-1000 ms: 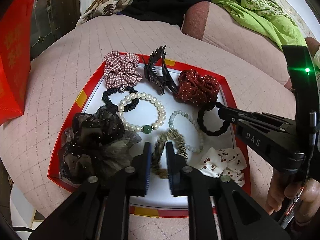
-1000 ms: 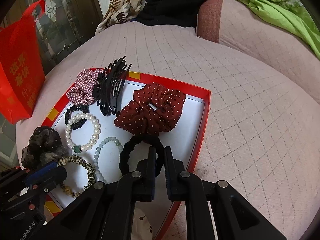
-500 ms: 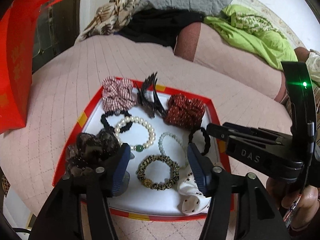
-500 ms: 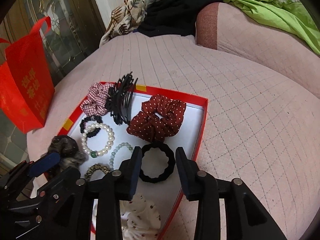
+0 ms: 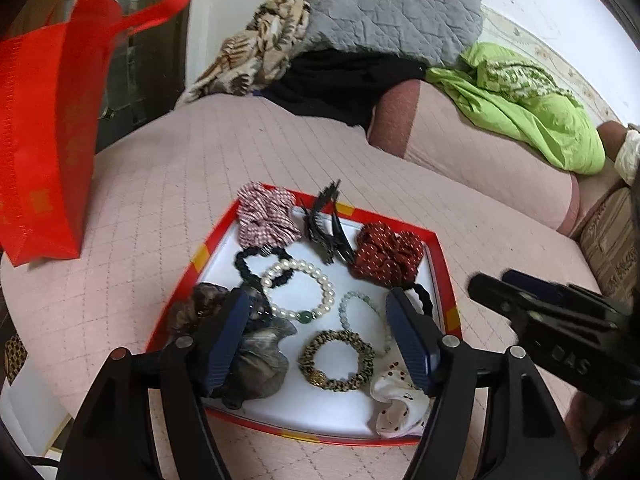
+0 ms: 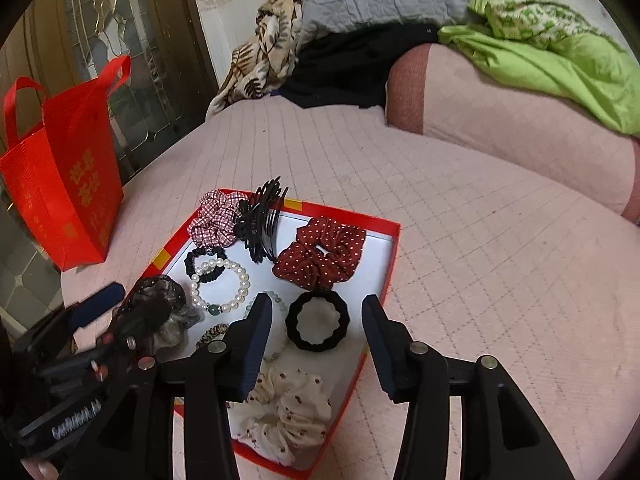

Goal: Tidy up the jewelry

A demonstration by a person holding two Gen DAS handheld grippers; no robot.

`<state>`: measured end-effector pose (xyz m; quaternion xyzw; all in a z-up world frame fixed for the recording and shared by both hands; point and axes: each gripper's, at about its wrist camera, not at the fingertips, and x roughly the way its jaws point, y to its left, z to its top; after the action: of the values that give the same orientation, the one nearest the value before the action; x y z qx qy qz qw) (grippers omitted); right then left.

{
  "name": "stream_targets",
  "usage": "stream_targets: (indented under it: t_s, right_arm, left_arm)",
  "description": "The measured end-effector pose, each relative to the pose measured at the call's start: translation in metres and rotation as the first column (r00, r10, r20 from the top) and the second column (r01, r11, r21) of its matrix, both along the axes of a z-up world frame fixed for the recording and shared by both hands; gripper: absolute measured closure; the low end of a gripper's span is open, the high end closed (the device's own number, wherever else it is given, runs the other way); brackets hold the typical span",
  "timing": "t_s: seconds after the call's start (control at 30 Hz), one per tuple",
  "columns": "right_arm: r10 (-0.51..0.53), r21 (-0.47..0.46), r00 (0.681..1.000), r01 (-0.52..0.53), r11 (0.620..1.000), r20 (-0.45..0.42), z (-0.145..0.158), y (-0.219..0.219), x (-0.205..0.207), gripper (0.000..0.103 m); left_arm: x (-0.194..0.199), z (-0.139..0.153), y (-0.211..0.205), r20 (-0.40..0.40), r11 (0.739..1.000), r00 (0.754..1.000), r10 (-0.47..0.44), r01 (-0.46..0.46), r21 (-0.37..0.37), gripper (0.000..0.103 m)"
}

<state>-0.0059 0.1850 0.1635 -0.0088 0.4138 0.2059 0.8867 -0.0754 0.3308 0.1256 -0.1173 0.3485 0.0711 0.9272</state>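
Note:
A red tray point(image 5: 440, 256) with a white floor lies on the pink quilt and holds several hair ties and bracelets. My left gripper point(image 5: 316, 308) hovers above it with its jaws opening. Nothing is between them, and the leopard-print hair tie point(image 5: 336, 360) lies flat below, beside the pearl bracelet point(image 5: 298, 288). My right gripper point(image 6: 317, 304) also hangs above the tray with jaws opening. The black braided hair tie point(image 6: 317, 326) rests untouched on the tray floor under it. A red dotted scrunchie point(image 6: 320, 256) and a black claw clip point(image 6: 260, 220) lie further back.
A red gift bag point(image 5: 40, 140) stands at the left edge of the bed. A grey cushion point(image 5: 392, 12), dark clothes and a green cloth point(image 5: 532, 112) are piled at the back. A white scrunchie point(image 6: 288, 404) fills the tray's near corner. Bare pink quilt point(image 6: 500, 280) stretches to the right.
Both grippers went from nearly shut to open and rose away from the tray. The leopard tie and the black braided tie were let go and now lie flat in the tray.

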Motion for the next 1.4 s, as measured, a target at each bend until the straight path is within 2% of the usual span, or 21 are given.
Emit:
stream_targets:
  t_s: [0.13,0.37,0.47,0.63,0.7,0.83,0.93,1.03,1.23,1.4]
  right_arm:
    - [-0.012,-0.042,0.999,0.013,0.999,0.034,0.003,-0.012,-0.018,0.044]
    - [-0.057,-0.115,0.998,0.059,0.992,0.024,-0.008,-0.051,-0.057,0.043]
    - [-0.092,-0.124,0.996,0.092,0.988,0.009,-0.013,-0.074,-0.072,0.042]
    - [-0.172,-0.104,0.985,0.17,0.98,-0.007,-0.011,-0.113,-0.092,0.042]
    - [-0.188,-0.102,0.982,0.188,0.977,0.007,-0.007,-0.124,-0.099,0.042]
    - [-0.213,-0.093,0.976,0.217,0.972,0.046,0.004,-0.143,-0.112,0.041]
    - [-0.222,-0.076,0.973,0.226,0.971,0.063,0.009,-0.152,-0.12,0.04]
    - [-0.224,-0.071,0.971,0.23,0.971,0.084,0.013,-0.16,-0.128,0.04]
    - [-0.247,-0.079,0.961,0.258,0.963,0.125,0.019,-0.177,-0.141,0.037]
    - [-0.274,-0.092,0.952,0.288,0.953,0.139,0.017,-0.195,-0.149,0.035]
  left_arm:
    - [-0.005,0.004,0.003,0.023,1.0,0.999,0.027,-0.027,0.009,0.03]
    - [-0.01,0.012,0.001,0.069,0.998,0.996,0.054,-0.055,0.021,0.029]
    - [-0.018,0.02,-0.008,0.126,0.996,0.99,0.07,-0.077,0.051,0.025]
    - [-0.042,0.038,-0.036,0.24,0.985,0.965,0.102,-0.132,0.113,0.014]
    - [-0.053,0.049,-0.048,0.285,0.979,0.951,0.119,-0.16,0.124,0.007]
    - [-0.083,0.075,-0.081,0.359,0.967,0.925,0.126,-0.196,0.165,0.001]
    - [-0.097,0.088,-0.104,0.351,0.967,0.931,0.098,-0.173,0.189,0.001]
    - [-0.104,0.095,-0.122,0.308,0.977,0.949,0.071,-0.128,0.17,0.001]
    - [-0.111,0.09,-0.157,0.222,0.989,0.974,0.037,-0.067,0.129,0.001]
    - [-0.112,0.082,-0.187,0.164,0.99,0.986,0.001,-0.024,0.136,0.0]
